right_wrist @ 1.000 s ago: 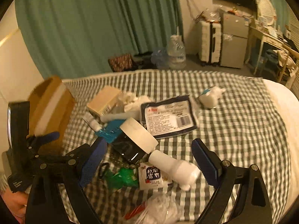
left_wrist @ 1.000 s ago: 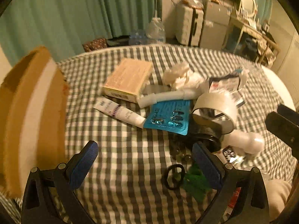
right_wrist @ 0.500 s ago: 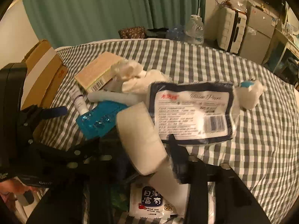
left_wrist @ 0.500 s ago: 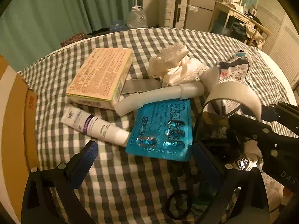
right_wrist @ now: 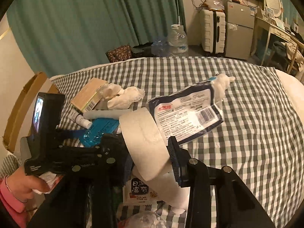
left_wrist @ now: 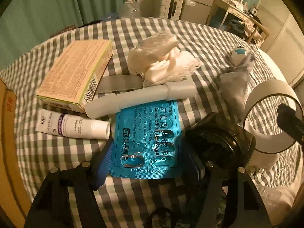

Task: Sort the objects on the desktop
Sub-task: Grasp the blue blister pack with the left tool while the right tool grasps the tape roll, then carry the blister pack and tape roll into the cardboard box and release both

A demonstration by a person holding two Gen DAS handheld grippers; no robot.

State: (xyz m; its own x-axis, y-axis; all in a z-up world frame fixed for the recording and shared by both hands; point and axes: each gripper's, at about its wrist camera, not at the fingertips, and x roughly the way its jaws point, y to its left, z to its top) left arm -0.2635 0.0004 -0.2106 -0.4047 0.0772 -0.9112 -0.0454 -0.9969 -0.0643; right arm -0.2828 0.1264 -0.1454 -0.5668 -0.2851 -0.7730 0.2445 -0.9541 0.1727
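Right gripper (right_wrist: 150, 152) is clamped across the width of the white tape roll (right_wrist: 144, 142), one pad on each flat side, roll tilted and apparently lifted a bit off the clutter on the checked bed (right_wrist: 247, 133). The roll looks light and stiff, a hollow ring w/ smooth sides; the across-the-width pinch suits it, though judging by the smooth faces it could pivot if swung fast. In the left wrist view the same roll (left_wrist: 269, 102) sits at right w/ one right-gripper finger (left_wrist: 290, 122) on it.

Left gripper (left_wrist: 150, 157) is closing, jaws part-open either side of the blue blister pack (left_wrist: 147, 133), which lies flat on the bed, overlapped at the top by a white tube-shaped stick (left_wrist: 140, 96) and just beside the black jar (left_wrist: 220, 142). Pads don't seem to press on it yet. The pack is prob. very light, thin, semi-flexible foil: slippery and hard to pinch flat. Best bet is a hold at the edges, near the end w/ the capsules, so it bows up a little rather than sliding. Crushing the blisters is the risk.

Small cream tube (left_wrist: 74, 126) and the cardboard medicine box (left_wrist: 76, 74) sit nearby, untouched.
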